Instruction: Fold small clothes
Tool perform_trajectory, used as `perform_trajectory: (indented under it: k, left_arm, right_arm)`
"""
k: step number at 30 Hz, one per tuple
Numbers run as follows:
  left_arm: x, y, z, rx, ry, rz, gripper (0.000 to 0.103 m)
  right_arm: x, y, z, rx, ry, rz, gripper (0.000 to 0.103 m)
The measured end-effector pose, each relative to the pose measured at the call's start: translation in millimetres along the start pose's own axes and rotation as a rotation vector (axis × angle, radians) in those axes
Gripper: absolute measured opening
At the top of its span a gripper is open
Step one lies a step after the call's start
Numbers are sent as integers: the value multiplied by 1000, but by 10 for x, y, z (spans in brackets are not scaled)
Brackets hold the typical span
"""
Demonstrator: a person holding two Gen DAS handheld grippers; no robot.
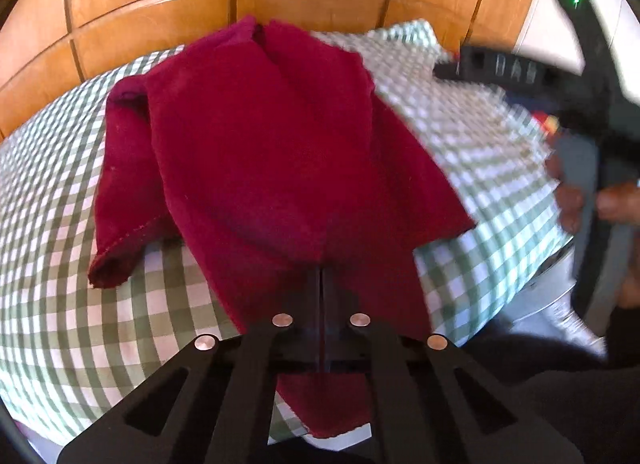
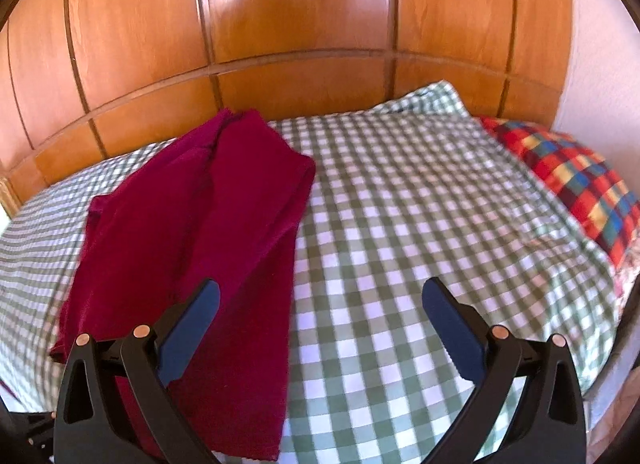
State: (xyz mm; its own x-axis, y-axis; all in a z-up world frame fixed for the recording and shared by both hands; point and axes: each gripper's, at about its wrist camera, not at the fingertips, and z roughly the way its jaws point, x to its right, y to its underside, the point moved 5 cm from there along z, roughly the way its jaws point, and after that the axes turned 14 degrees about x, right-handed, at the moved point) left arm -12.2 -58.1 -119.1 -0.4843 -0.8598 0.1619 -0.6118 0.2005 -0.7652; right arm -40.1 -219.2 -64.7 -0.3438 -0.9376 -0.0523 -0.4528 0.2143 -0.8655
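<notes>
A dark red garment (image 1: 260,143) lies on the green-and-white checked bedspread (image 1: 60,264), one sleeve folded out to the left. My left gripper (image 1: 322,264) is shut on the garment's near edge, with cloth draped over the closed fingers. In the right wrist view the same garment (image 2: 208,232) lies at the left, folded lengthwise. My right gripper (image 2: 320,304) is open and empty, held just above the bedspread (image 2: 400,244) beside the garment's right edge. The right gripper also shows blurred at the right of the left wrist view (image 1: 592,111), held by a hand.
A wooden panelled headboard (image 2: 300,23) runs along the back. A multicoloured checked pillow (image 2: 572,183) lies at the far right of the bed. The bed's front edge is near both grippers.
</notes>
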Motion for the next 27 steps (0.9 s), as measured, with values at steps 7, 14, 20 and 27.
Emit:
perform_trajectory:
  k: [7,14,20,27]
  left_arm:
    - [-479,-293,-315,123,17,-184,0]
    - [-1289,-595,-738,249,-111,-350,0]
    - [-2377,-965,-1135,361,-394,-444,0]
    - [-3685,-919,-1308,322,-753,-640,0]
  right_arm:
    - [-95,129,239,-158,-183,102,39]
    - [-635,392,514,-343,-376,94,32]
    - [-1058,588,660,-363,-357,-92,36]
    - [-1229,607,645,-305,-301,-226,15]
